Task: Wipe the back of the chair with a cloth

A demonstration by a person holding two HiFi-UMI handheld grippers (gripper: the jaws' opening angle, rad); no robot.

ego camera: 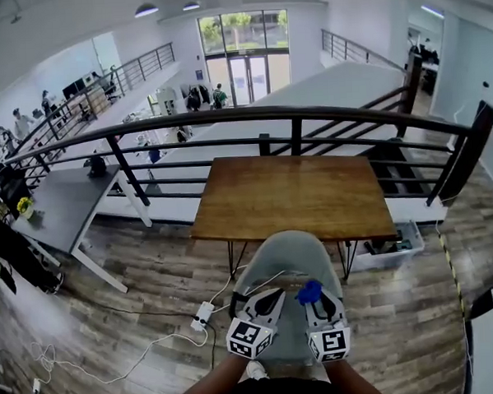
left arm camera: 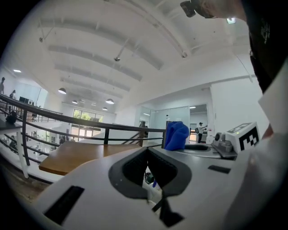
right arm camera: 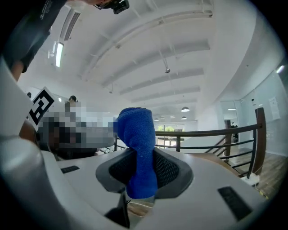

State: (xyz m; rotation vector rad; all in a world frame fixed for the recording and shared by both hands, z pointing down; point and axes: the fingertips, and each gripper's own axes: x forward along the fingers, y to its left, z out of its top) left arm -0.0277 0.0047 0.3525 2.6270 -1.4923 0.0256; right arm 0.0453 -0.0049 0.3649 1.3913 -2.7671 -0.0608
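Holding blue cloth (ego camera: 309, 292) pinched in right gripper (ego camera: 320, 305), tuft protruding for wiping. Both poised over grey chair (ego camera: 287, 260) back, contact unclear. Left gripper (ego camera: 263, 305) alongside, jaws together, empty, likely spare.

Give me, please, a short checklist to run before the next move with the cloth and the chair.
1. Cloth held by the right hand-held gripper: ok, jaws shut on it.
2. Left hand-held gripper free: ok, nothing between its jaws.
3. Chair close in front of both: ok.
4. Cloth touching the chair's back: not ok, its end stands free.
5. Chair's legs steady: cannot tell, hidden.
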